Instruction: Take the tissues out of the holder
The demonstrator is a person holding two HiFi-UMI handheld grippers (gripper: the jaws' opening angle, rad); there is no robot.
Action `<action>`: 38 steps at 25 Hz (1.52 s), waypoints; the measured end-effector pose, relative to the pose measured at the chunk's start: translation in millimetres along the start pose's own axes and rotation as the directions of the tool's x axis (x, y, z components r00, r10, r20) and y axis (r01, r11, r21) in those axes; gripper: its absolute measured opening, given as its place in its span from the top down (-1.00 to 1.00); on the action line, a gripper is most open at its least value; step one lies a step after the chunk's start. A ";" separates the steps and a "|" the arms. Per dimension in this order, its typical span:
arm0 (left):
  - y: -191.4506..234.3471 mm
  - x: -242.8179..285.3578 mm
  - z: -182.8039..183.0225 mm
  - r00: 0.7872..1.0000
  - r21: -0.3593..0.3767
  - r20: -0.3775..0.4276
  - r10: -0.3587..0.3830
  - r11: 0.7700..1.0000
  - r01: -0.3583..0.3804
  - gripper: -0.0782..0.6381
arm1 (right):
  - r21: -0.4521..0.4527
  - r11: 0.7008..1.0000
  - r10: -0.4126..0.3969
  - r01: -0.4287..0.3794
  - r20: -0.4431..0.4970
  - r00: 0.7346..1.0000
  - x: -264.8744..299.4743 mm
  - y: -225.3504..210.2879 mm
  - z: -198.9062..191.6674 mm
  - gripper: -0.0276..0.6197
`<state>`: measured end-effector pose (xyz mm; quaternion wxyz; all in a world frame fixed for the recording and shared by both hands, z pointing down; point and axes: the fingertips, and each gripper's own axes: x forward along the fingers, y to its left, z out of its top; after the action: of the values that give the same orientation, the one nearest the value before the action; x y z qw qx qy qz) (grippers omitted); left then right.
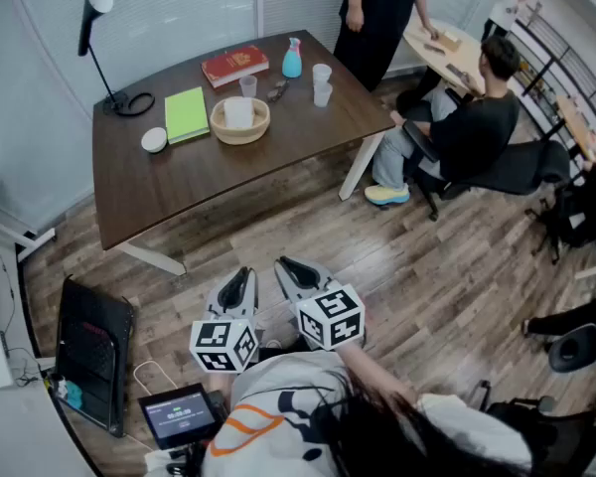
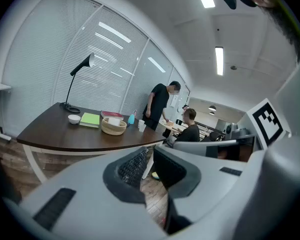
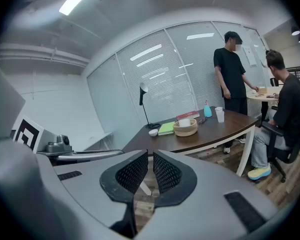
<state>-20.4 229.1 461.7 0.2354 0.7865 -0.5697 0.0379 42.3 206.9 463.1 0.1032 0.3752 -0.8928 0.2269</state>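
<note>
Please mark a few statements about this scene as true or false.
1. A round woven basket holding white tissues stands on the dark wooden table. True.
2. In the head view, the green notebook lies to the right of the basket. False: it lies to its left.
3. The right gripper grips a tissue. False: nothing is between its jaws, and it is well short of the table.
4. A black desk lamp stands near the table's far left corner. True.
</note>
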 end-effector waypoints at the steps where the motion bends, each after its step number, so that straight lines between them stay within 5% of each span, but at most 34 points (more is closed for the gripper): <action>1: -3.0 2.8 1.8 1.000 0.005 0.004 0.000 1.000 0.000 0.66 | -0.004 1.000 0.002 -0.002 0.000 1.000 -0.3 -3.2 1.5 0.78; 38: -54.0 38.1 6.5 0.996 0.036 0.063 0.064 0.997 -0.066 0.66 | -0.008 0.999 0.038 -0.038 0.046 0.998 -44.3 -67.3 12.8 0.78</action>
<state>40.8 205.9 450.8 0.2014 0.7727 -0.6011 0.0319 121.2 186.9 458.3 0.0798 0.3630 -0.9027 0.2169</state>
